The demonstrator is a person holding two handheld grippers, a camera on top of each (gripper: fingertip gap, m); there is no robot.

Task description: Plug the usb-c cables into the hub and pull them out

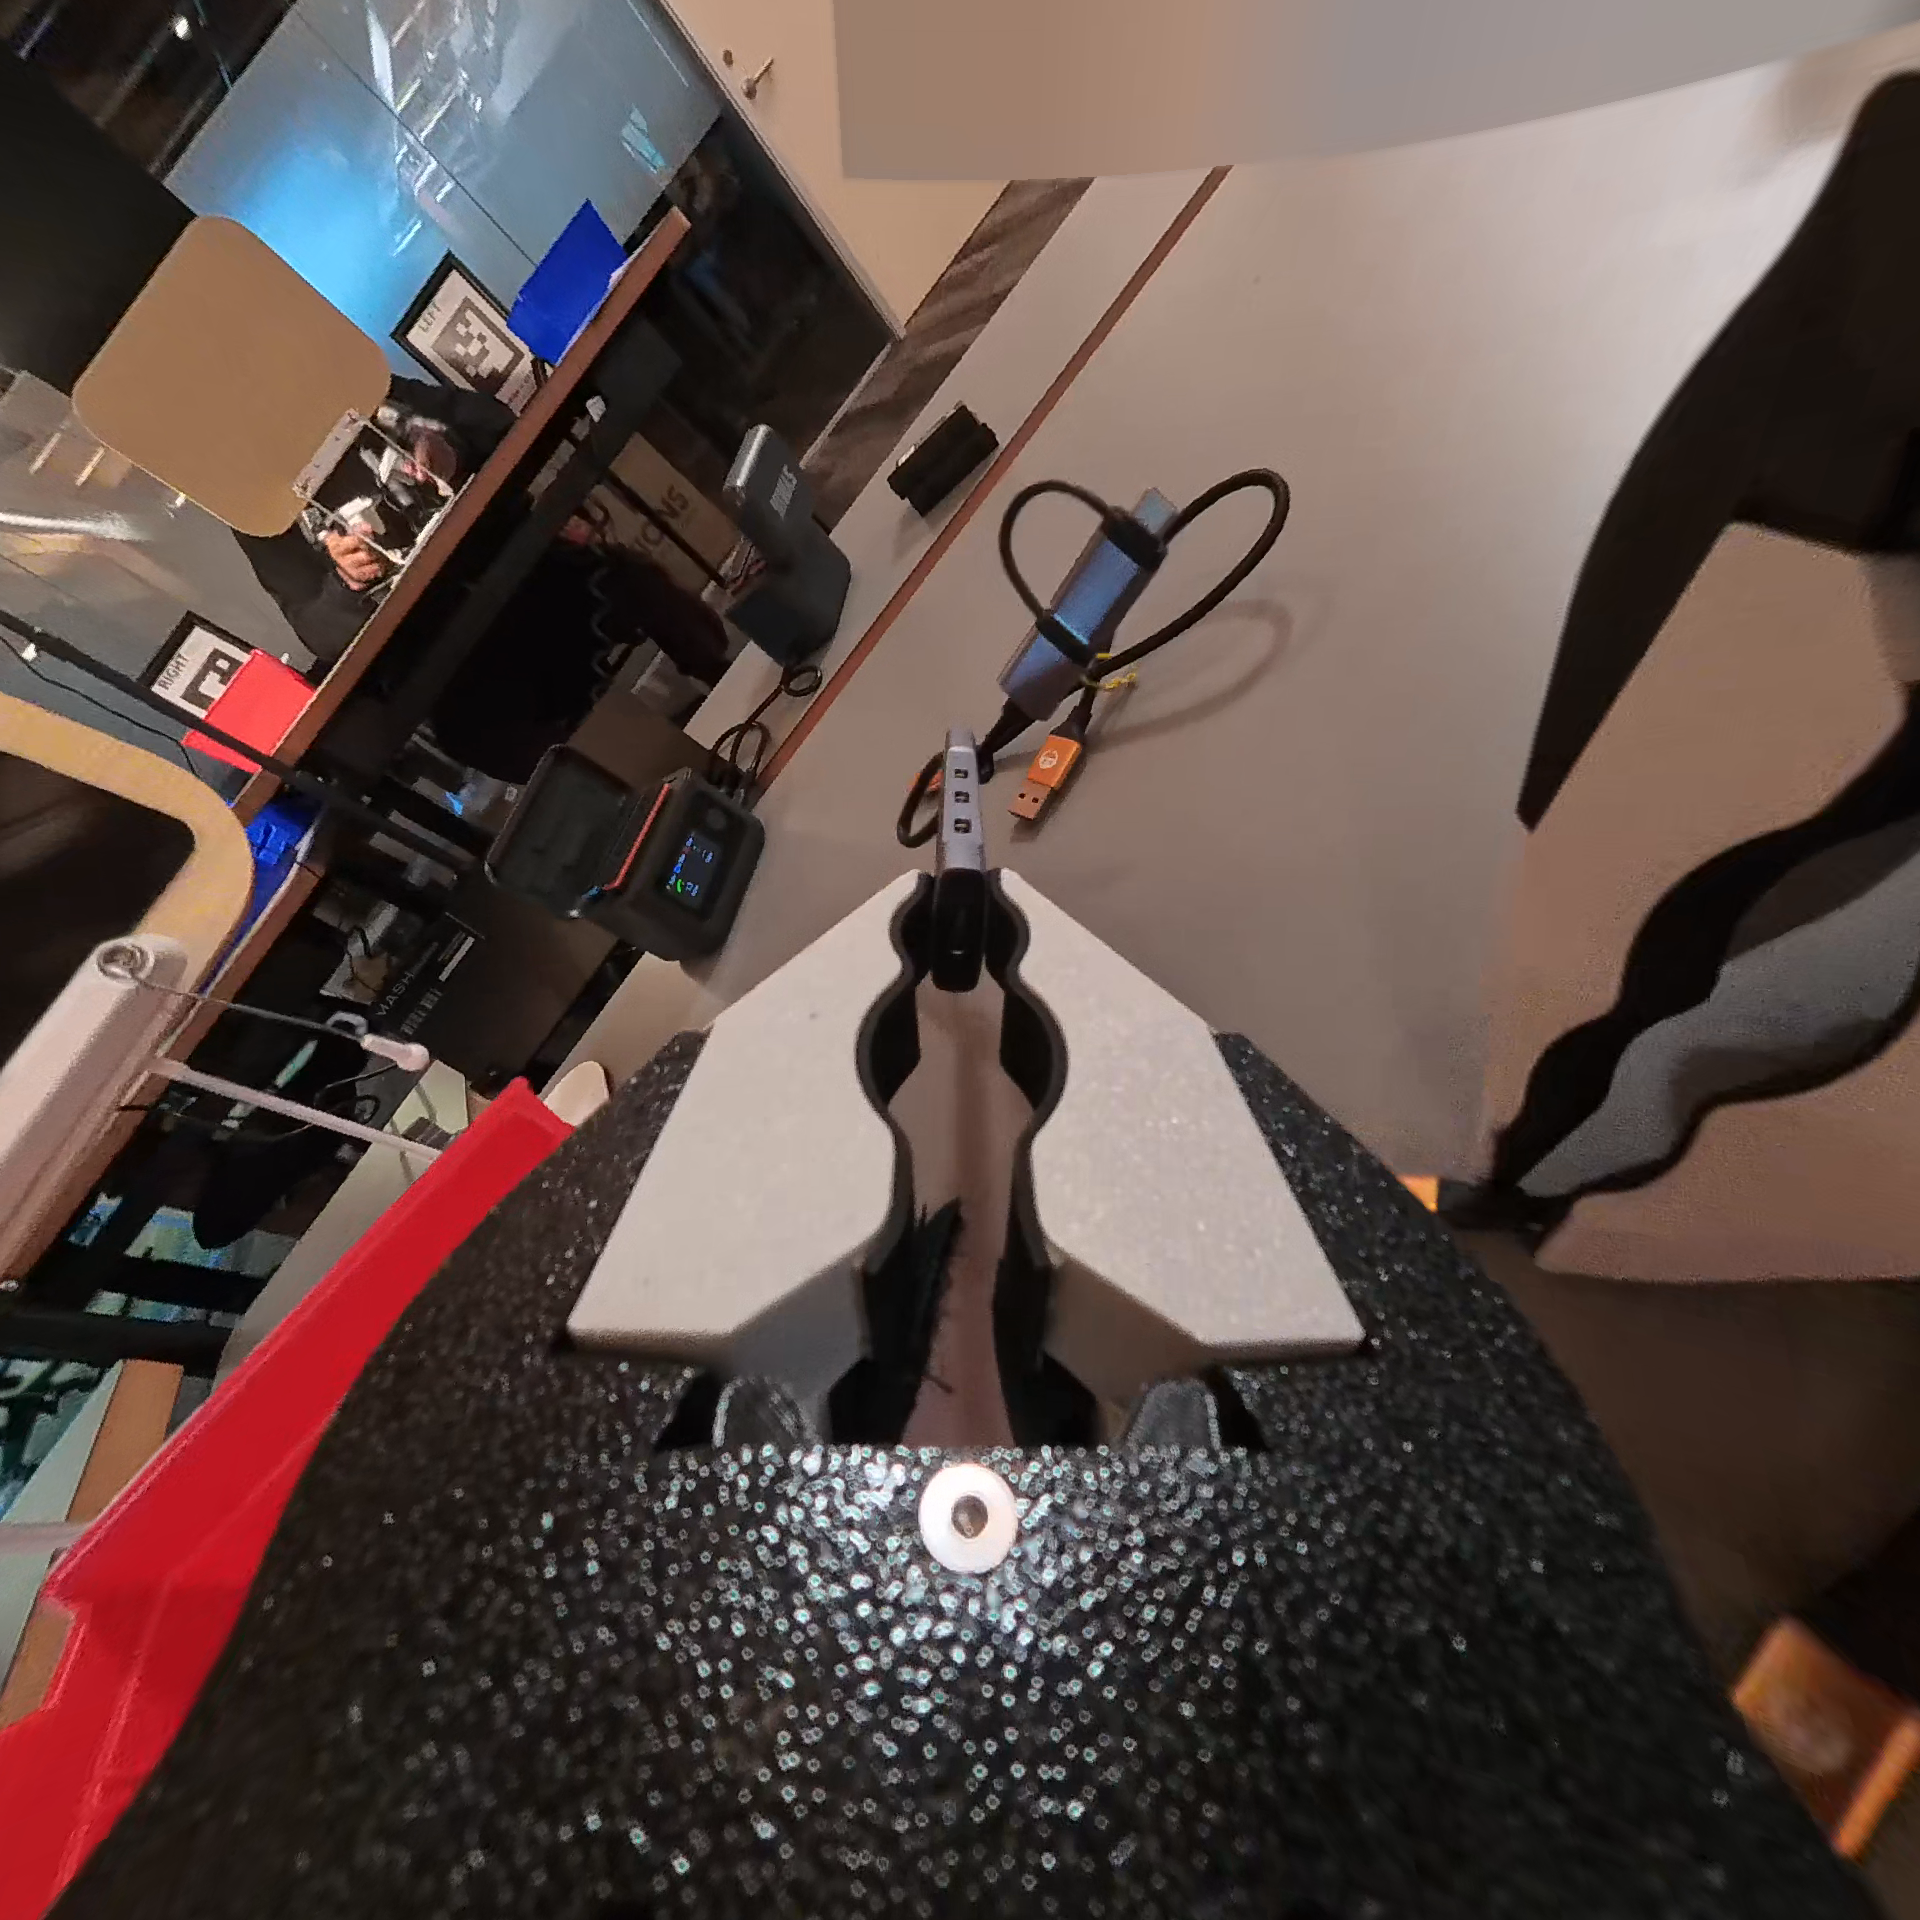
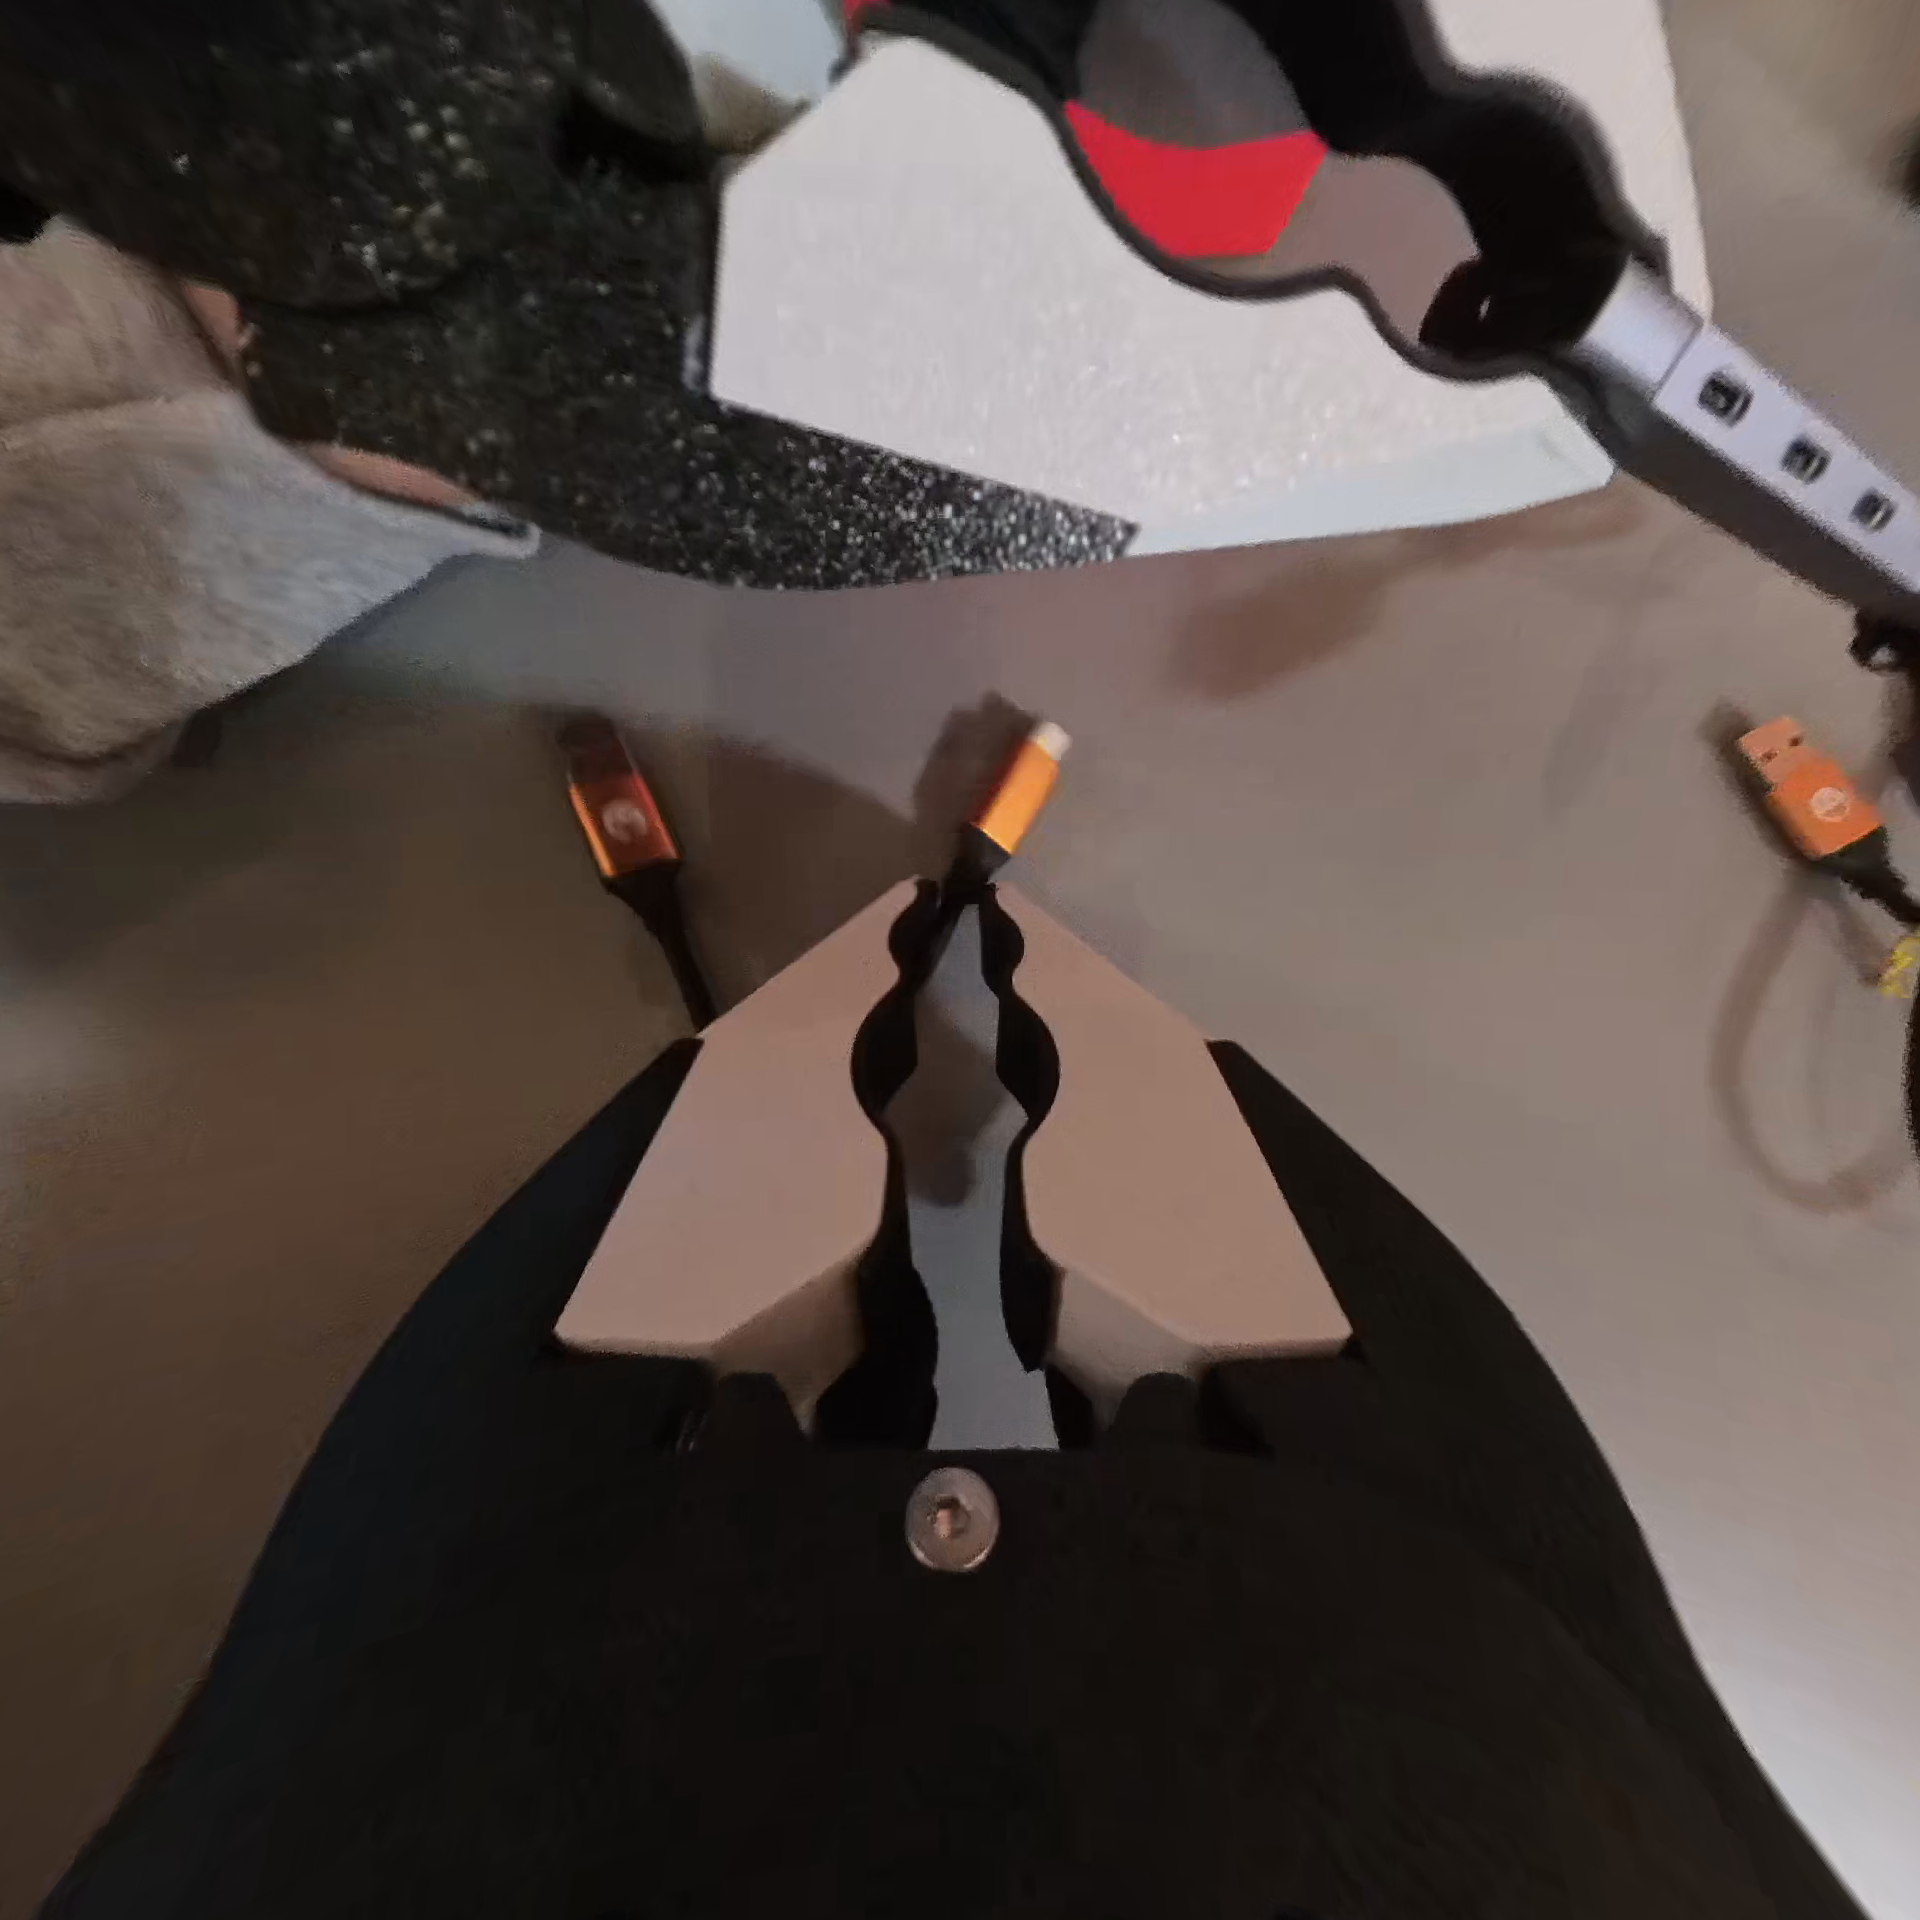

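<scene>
Between the pale fingertips of the left gripper [image 1: 958, 914] sits the dark end of a slim grey hub [image 1: 961, 805], clamped tight, with its row of three small ports facing up and its far tip hiding part of the cables behind it. Its near end disappears into the finger gap, so how deep it is held cannot be told. From the right wrist view the same hub [image 2: 1756, 436] juts down-right from those fingers, raised off the grey table [image 2: 1351, 935] and cut off by the frame edge. The right gripper [image 2: 961, 896] pinches the black collar just behind an orange usb-c plug [image 2: 1016, 784], which points up and away, blurred at its metal tip and well apart from the hub. A second orange plug [image 2: 618, 816] lies on the table to the left, and a wider orange plug [image 2: 1808, 795] lies to the right. A second grey hub [image 1: 1091, 603] with looped black cable rests farther back.
</scene>
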